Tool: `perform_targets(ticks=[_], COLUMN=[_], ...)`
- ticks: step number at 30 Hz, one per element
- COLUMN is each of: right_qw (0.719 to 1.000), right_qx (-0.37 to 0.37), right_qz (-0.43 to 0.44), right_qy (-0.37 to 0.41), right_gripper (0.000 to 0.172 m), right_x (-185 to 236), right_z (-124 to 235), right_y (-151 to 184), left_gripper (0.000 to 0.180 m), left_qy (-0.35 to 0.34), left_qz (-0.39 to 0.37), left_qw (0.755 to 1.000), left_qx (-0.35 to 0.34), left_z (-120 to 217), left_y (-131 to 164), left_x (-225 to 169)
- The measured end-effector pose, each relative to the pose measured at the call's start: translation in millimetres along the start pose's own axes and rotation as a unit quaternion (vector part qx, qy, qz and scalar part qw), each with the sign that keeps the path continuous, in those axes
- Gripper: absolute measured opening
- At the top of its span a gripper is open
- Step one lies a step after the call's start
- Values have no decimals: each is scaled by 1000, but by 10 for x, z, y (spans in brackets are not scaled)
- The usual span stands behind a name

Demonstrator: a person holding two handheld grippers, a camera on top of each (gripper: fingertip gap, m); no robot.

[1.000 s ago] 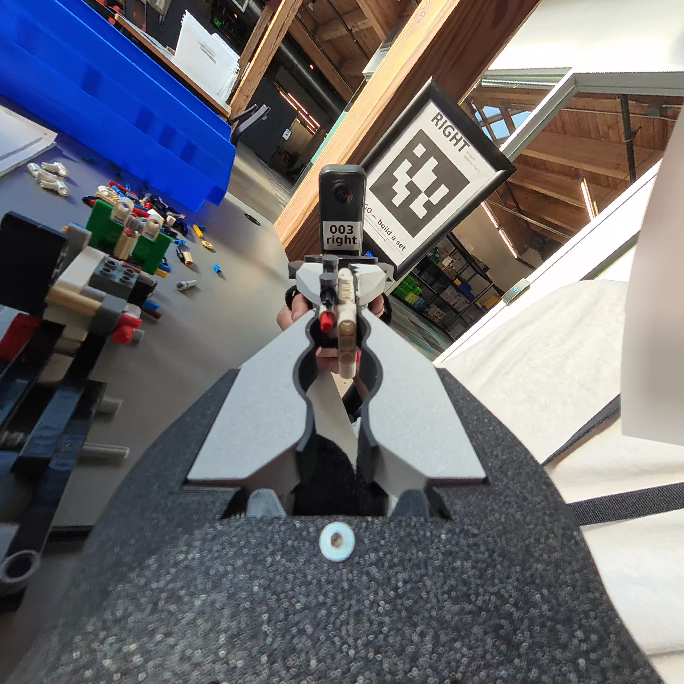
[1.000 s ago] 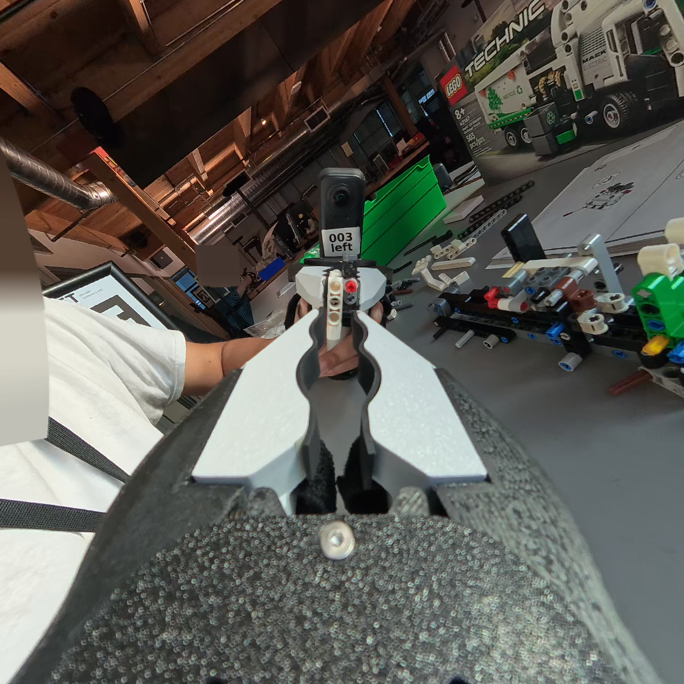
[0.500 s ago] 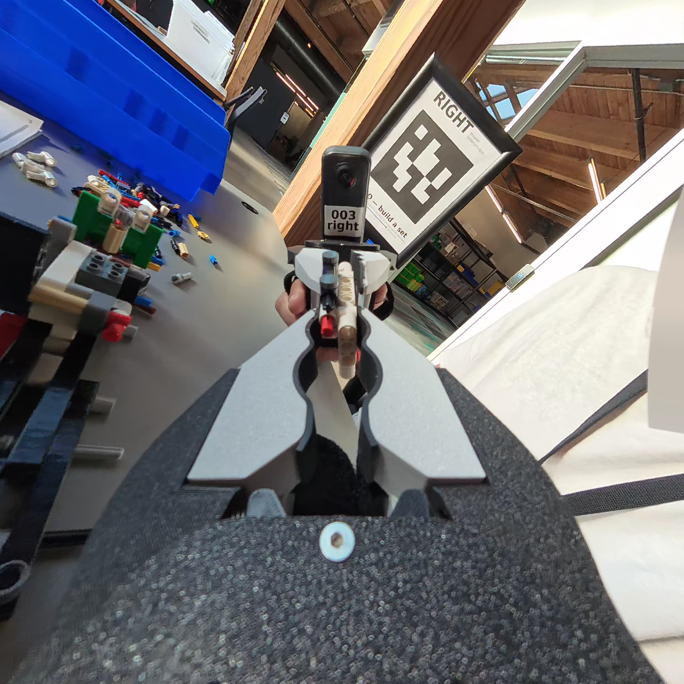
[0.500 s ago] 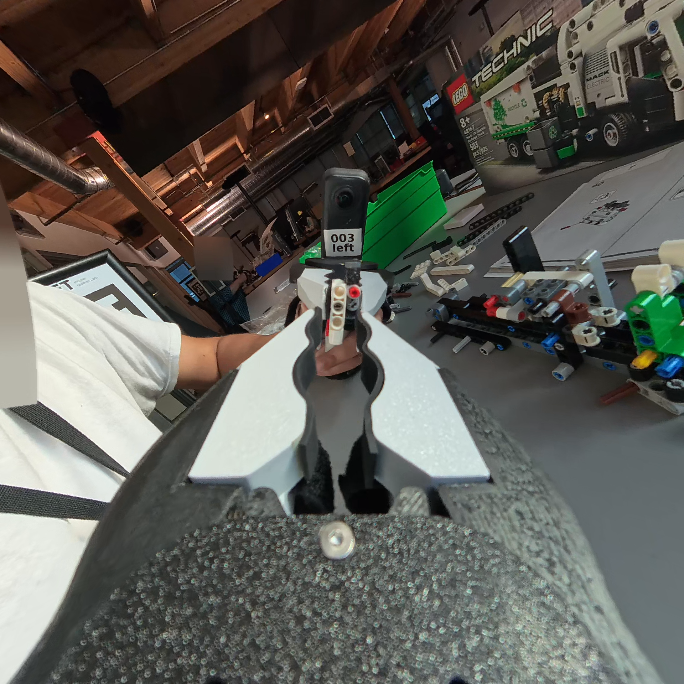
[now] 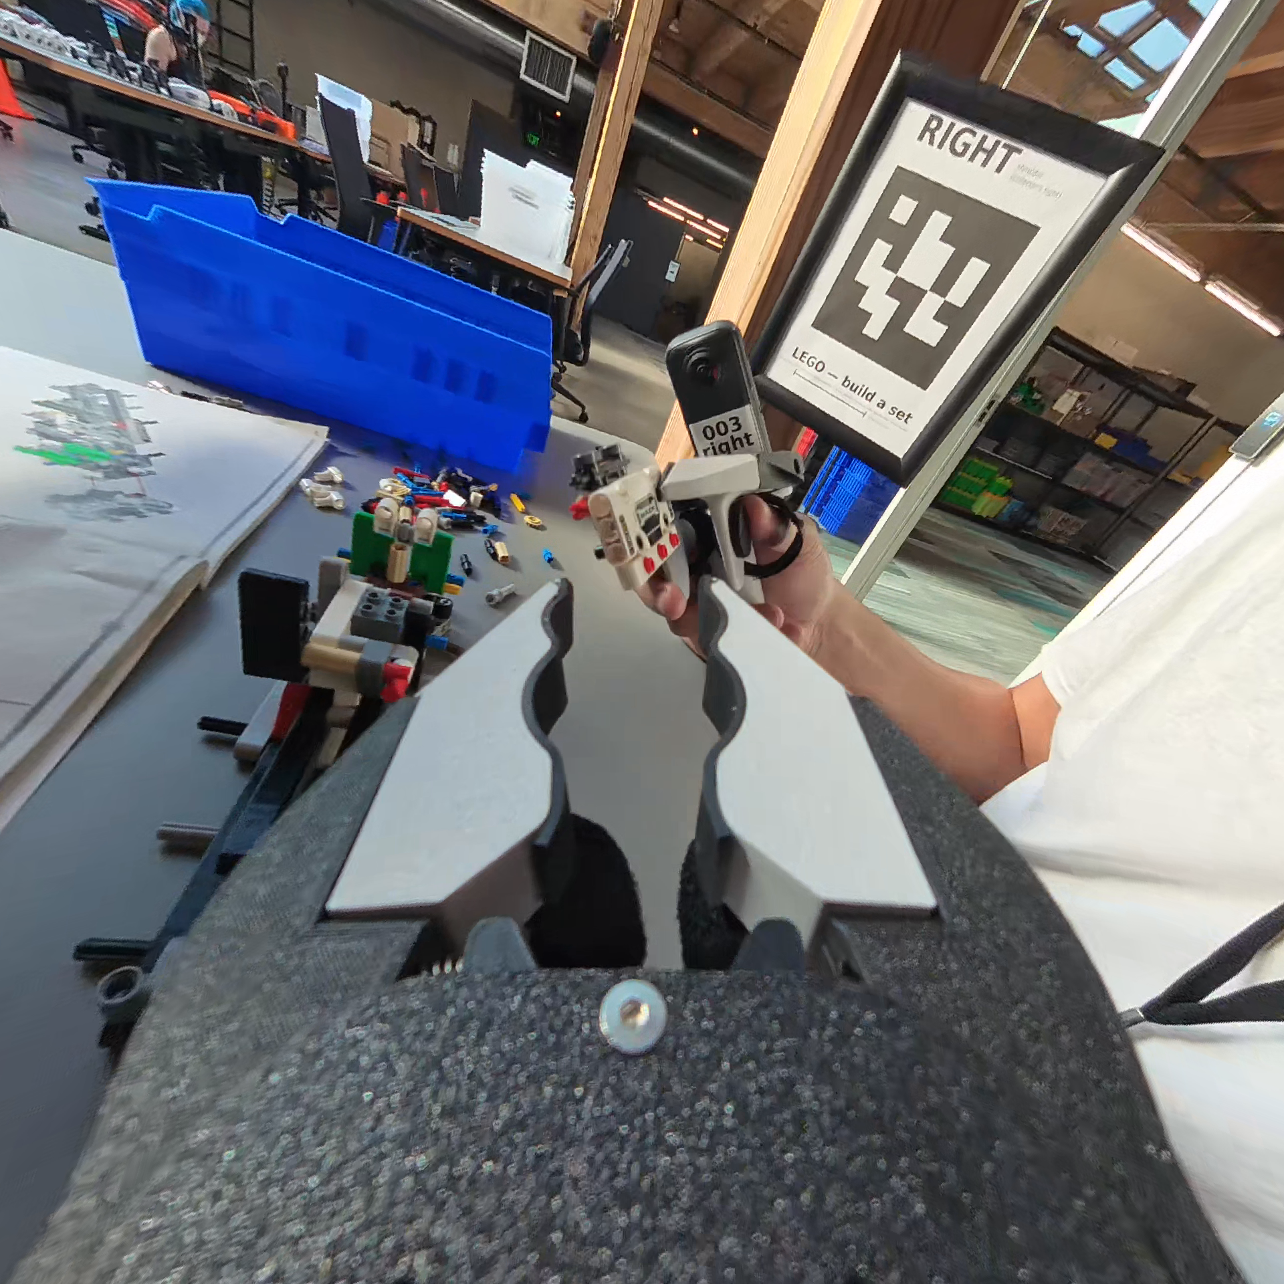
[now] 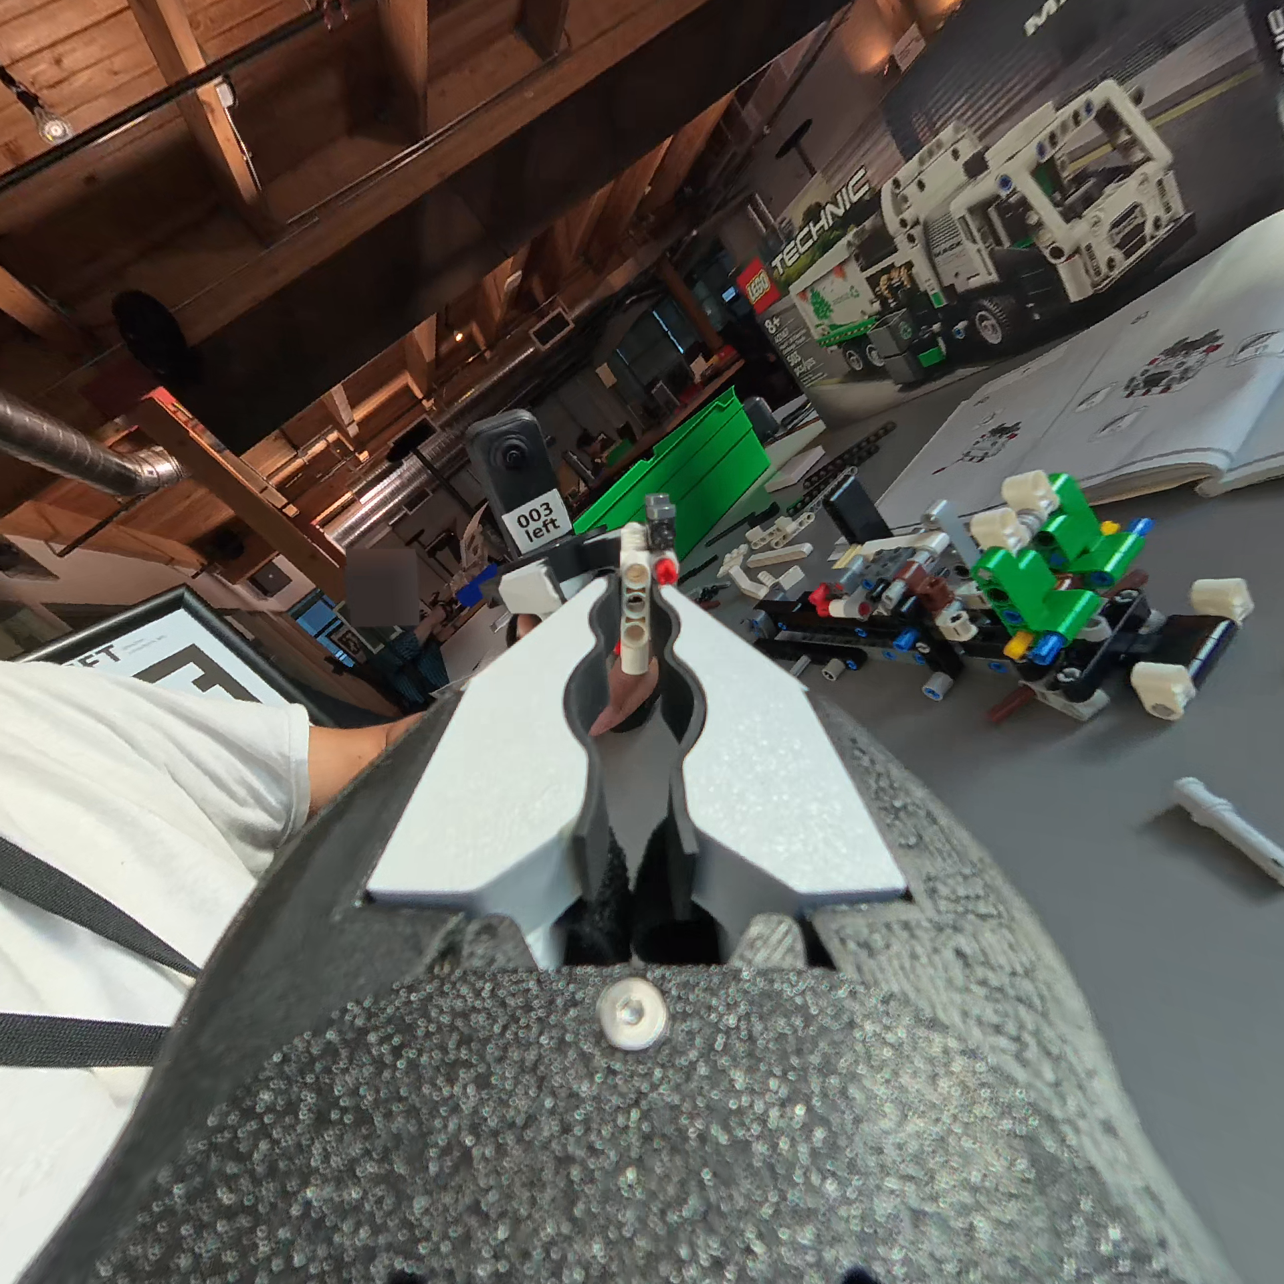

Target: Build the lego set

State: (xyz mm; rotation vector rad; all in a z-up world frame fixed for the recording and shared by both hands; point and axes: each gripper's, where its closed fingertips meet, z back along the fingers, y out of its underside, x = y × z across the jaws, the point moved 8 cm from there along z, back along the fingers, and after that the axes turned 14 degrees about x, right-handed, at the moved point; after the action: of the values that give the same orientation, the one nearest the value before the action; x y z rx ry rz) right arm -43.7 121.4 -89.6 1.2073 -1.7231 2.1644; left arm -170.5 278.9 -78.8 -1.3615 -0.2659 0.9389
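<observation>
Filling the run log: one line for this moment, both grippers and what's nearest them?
left gripper: open, empty | right gripper: shut on white brick subassembly with red pins, held in air | table: partly built model, loose parts, instruction booklet

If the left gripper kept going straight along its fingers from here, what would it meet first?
Probably the right gripper and the hand working it, just past the open left gripper. That gripper holds a small white brick piece with red pins. Depth is hard to judge.

Each gripper [image 5: 634, 597] has pale grey fingers [image 5: 486, 736] with dark wavy inner pads, a speckled black body and a silver screw [image 5: 633, 1016]. The person wears a white shirt [image 5: 1181, 695] with black straps [image 6: 83, 924].
</observation>
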Motion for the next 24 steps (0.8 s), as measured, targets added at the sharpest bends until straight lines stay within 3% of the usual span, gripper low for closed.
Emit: perform_targets(ticks=[6, 13, 24], right_qw=[999, 998, 997], right_qx=[28, 51, 28], right_qz=[7, 26, 17], right_qy=[-40, -33, -65], right_gripper=[6, 6, 13], right_x=[51, 90, 100], right_z=[-33, -98, 31], right_y=[45, 86, 68], left_gripper=[32, 6, 5], left_qy=[55, 88, 125], left_qz=[63, 62, 94], left_qw=[997, 994, 988], left_qx=[1, 20, 0], left_z=[-67, -117, -60], left_y=[40, 65, 49], left_x=[23, -41, -5])
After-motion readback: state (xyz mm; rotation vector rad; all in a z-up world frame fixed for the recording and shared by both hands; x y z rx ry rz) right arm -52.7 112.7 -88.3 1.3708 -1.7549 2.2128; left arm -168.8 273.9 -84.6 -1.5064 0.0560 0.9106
